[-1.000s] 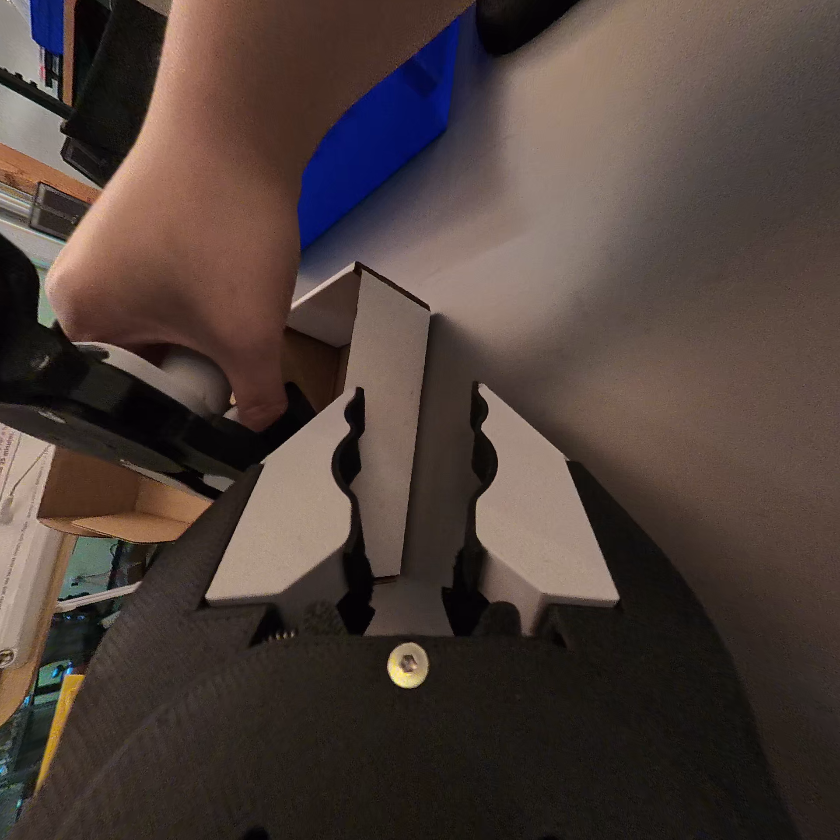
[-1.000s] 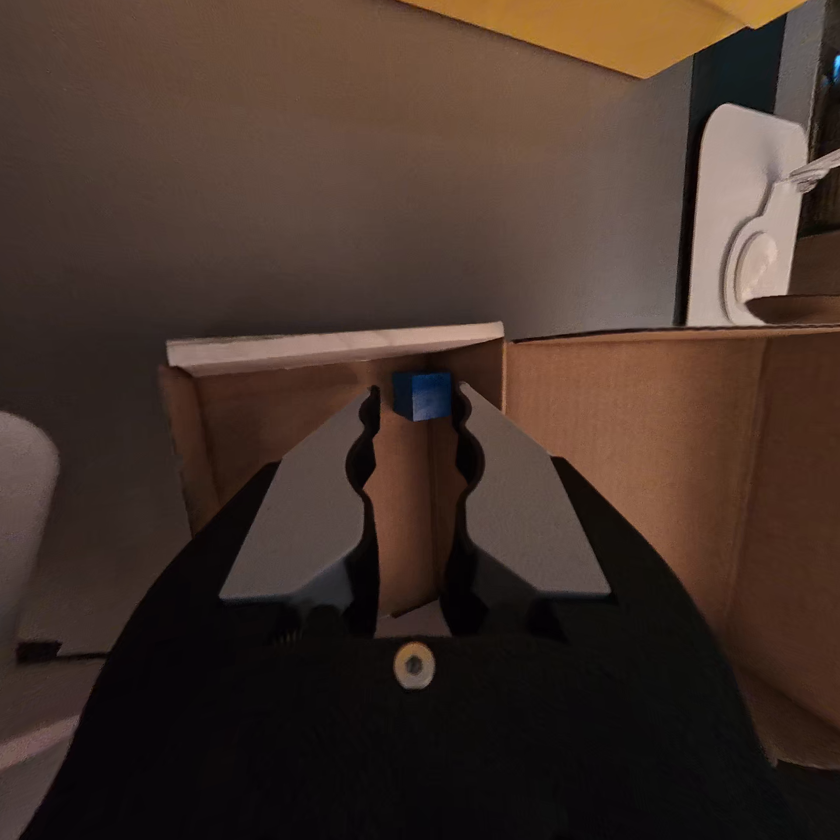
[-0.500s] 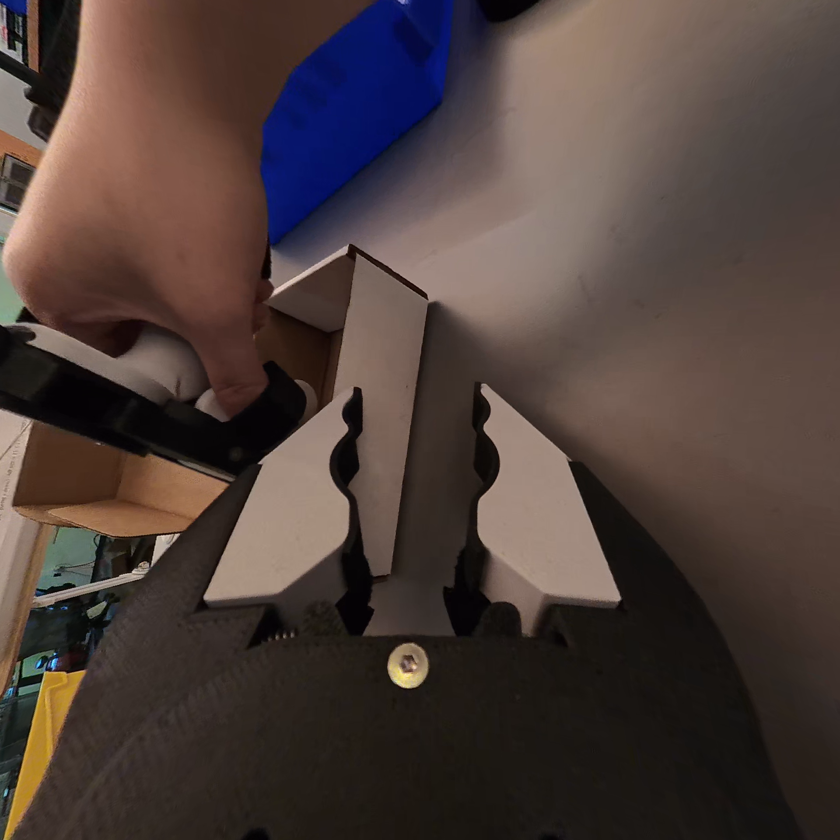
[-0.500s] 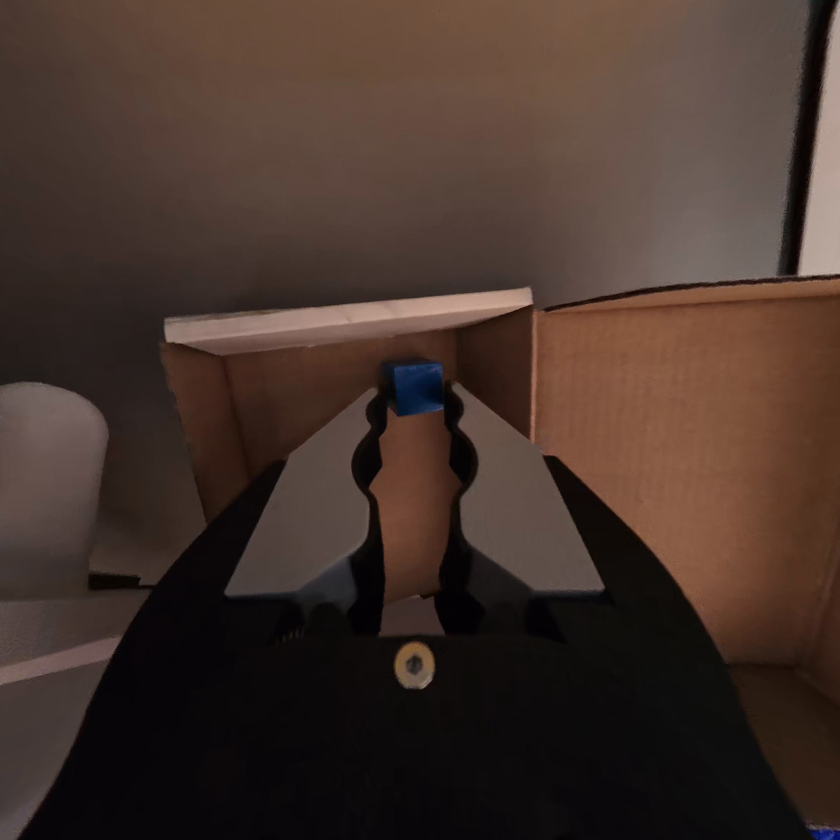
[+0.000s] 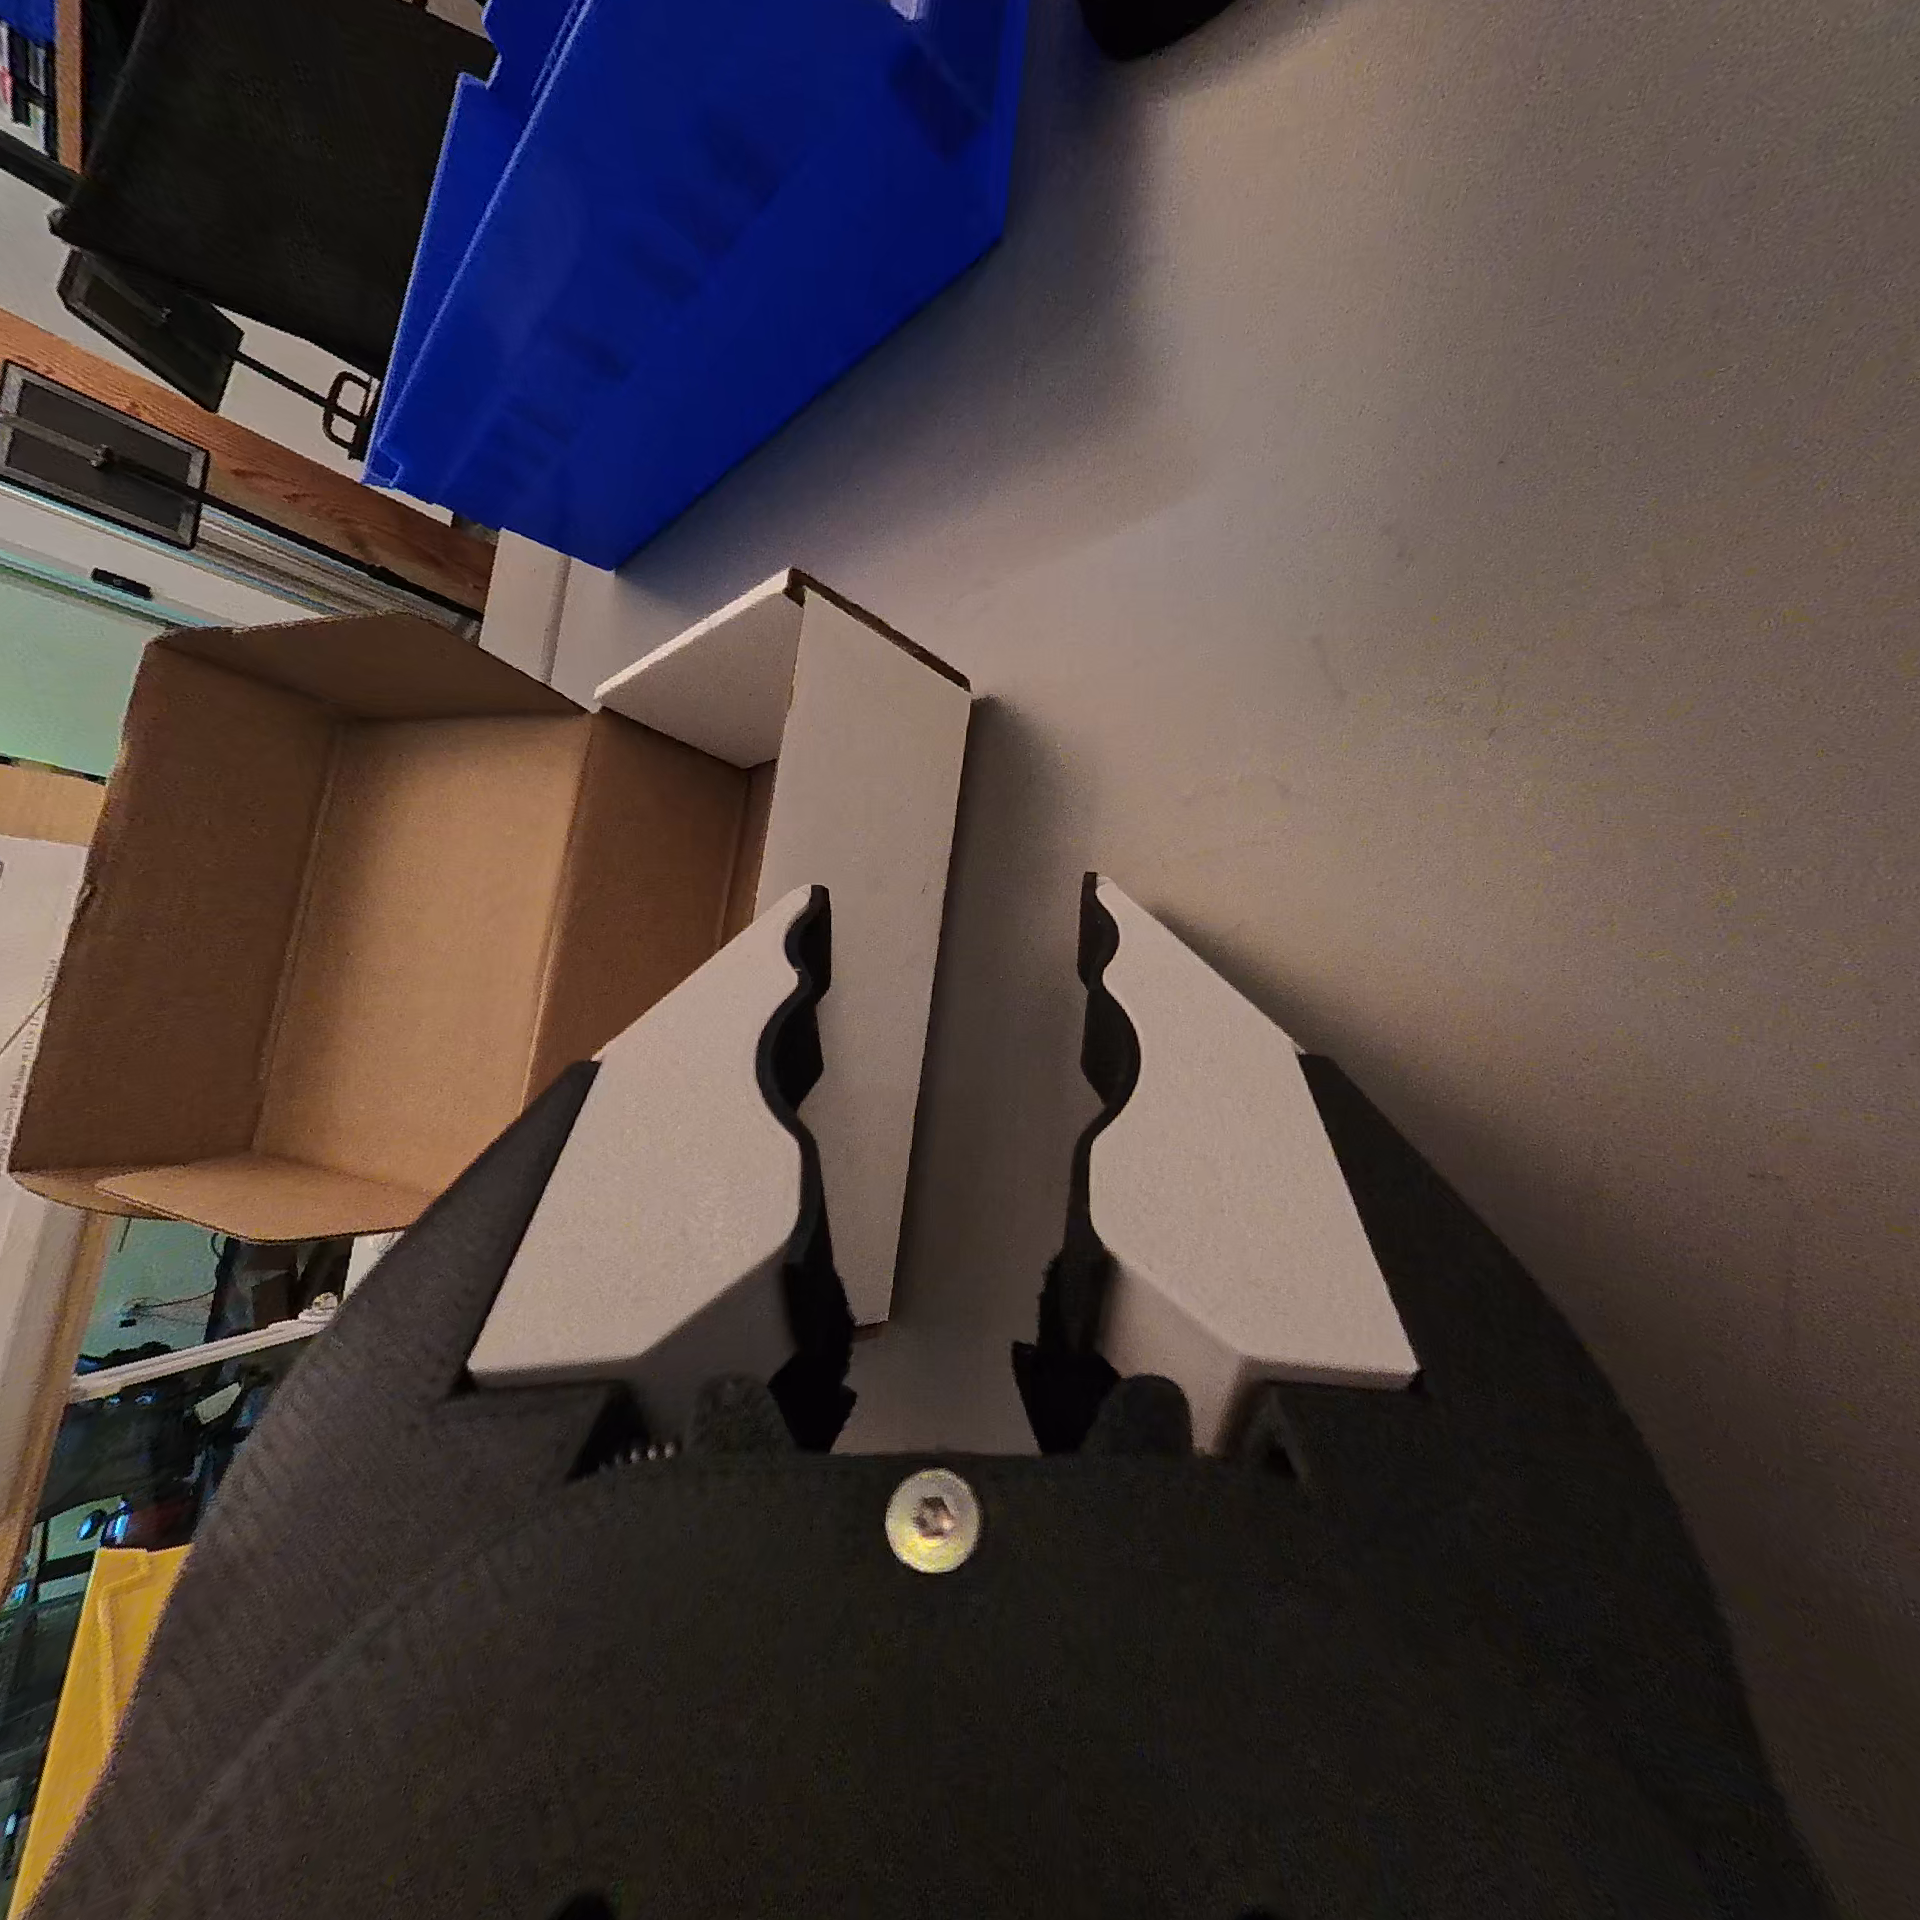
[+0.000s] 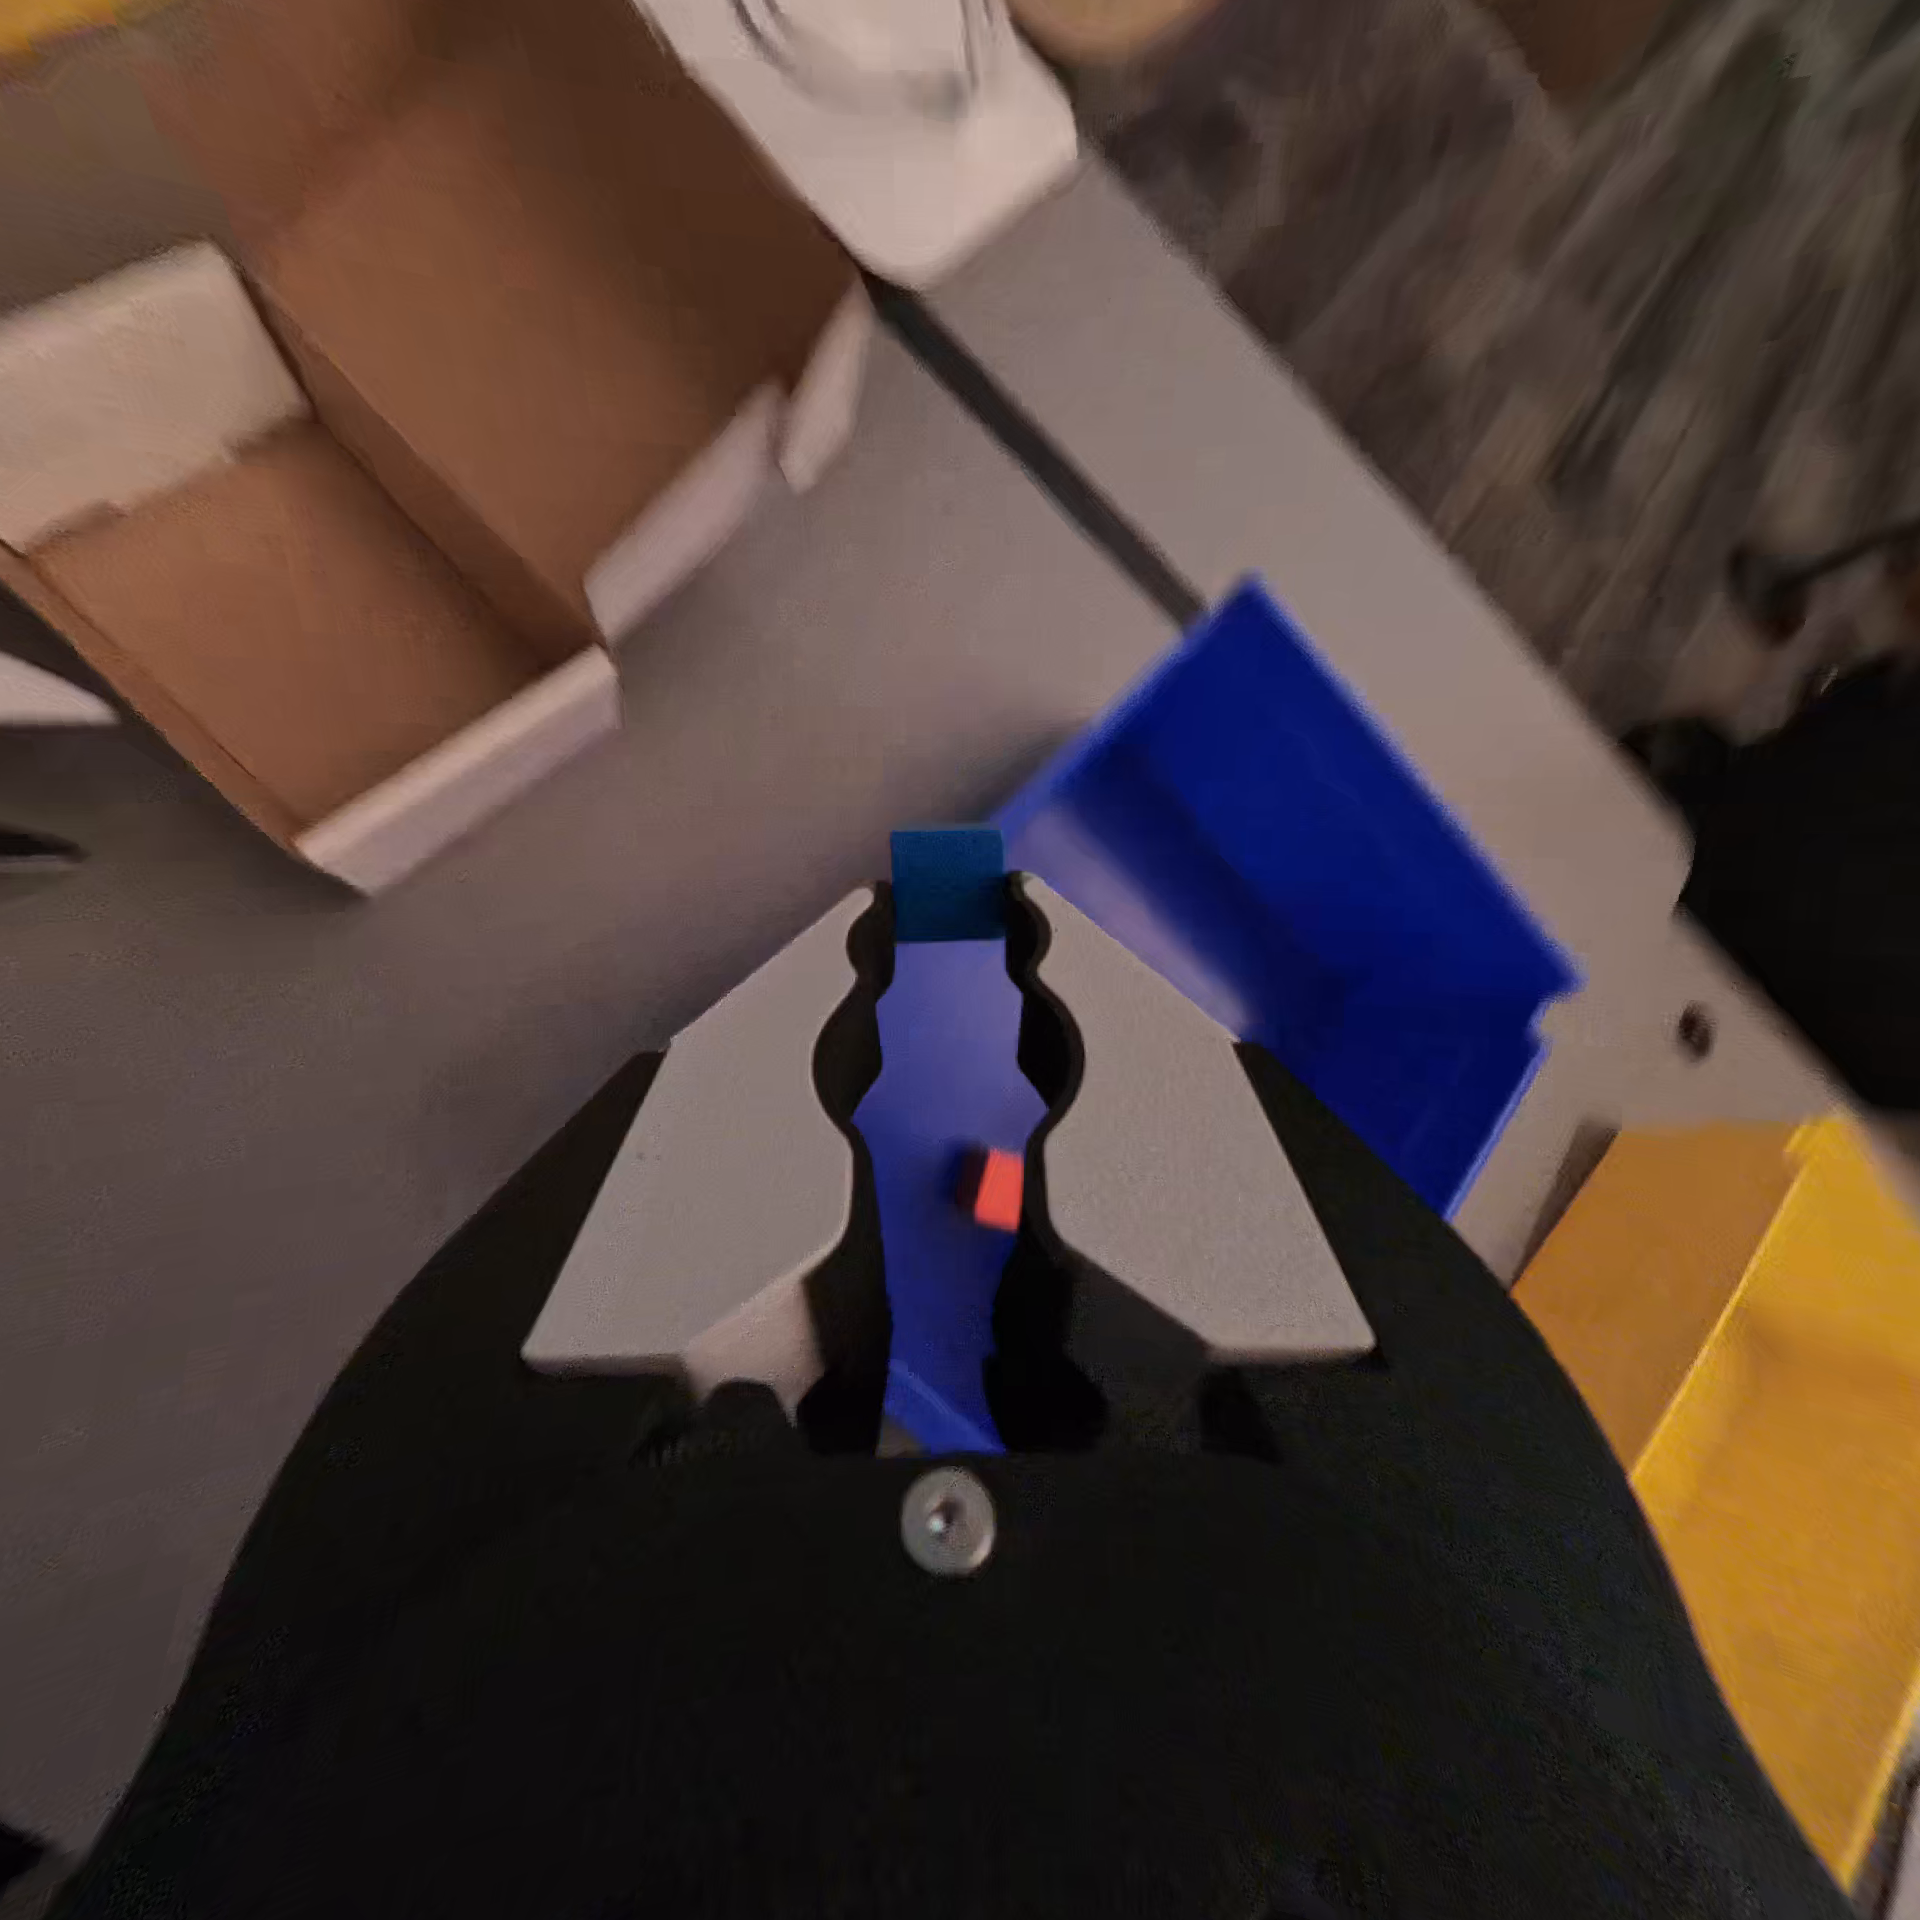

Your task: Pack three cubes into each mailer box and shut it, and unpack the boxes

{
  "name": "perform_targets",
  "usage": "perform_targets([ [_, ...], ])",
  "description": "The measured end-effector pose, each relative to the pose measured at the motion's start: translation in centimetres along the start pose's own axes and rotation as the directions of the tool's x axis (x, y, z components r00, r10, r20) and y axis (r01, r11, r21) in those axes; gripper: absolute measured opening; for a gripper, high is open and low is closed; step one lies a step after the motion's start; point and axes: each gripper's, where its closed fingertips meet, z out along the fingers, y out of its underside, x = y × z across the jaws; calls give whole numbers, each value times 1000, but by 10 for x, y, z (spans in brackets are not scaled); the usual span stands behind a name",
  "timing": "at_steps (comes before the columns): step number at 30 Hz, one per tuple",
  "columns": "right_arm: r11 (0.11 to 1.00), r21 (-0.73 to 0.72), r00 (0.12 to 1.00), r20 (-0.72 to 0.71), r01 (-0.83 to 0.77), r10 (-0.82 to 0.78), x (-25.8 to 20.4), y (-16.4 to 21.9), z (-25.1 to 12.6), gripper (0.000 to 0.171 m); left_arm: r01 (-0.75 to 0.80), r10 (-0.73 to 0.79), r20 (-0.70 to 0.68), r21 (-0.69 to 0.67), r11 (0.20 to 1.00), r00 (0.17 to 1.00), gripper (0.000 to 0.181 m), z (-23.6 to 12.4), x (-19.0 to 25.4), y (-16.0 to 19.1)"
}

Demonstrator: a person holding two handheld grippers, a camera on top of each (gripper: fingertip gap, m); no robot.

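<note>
Right gripper (image 6: 951, 883): jaws nearly closed, the 2 fingertips pinching a blue cube (image 6: 948, 885) between them, with the cube's far half projecting past the tips. Seen through the gap behind the cube is the floor of a blue bin (image 6: 1299, 831), which lies directly under the gripper; 1 red cube (image 6: 992, 1190) rests on that floor. The bin stands on a grey table (image 6: 260, 1039), and a yellow bin (image 6: 1766, 1351) sits beside it to the right of the view. To the upper left, apart from the blue bin, is the open mailer box (image 6: 343, 582), white outside and brown inside; this view is blurred, and the box's contents cannot be made out from it.

Left gripper (image 5: 954, 899): jaws spread apart and holding nothing. The white front wall (image 5: 873, 935) of the mailer box runs up between the 2 fingers, close against the left one, while the right finger (image 5: 1195, 1143) stands clear of it over bare table (image 5: 1455, 623). The box interior (image 5: 416, 935) opens to the left of the view; the part visible is bare brown cardboard. Beyond the box's far corner stands the blue bin (image 5: 707, 260), near it but apart. Farther off, at the view's left edge, are a wooden frame (image 5: 260, 468) and dark equipment (image 5: 260, 156).
</note>
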Motion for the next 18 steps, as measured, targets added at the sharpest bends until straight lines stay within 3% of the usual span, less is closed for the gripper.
perform_targets([
  [4,984,-169,994,81,-54,69,2,89,30,22,-4,4,1,-7,1000,1000,47,0,0,1],
  [7,957,-290,993,102,-25,57,-9,131,56,22,1,-1,0,-11,1000,1000,47,0,0,3],
  [13,926,-378,991,121,-3,53,-16,156,82,22,14,-14,2,-12,1000,1000,47,-1,-2,5],
  [18,936,-352,992,113,-5,48,-12,155,87,23,15,-15,0,-6,1000,1000,46,-1,-2,4],
])
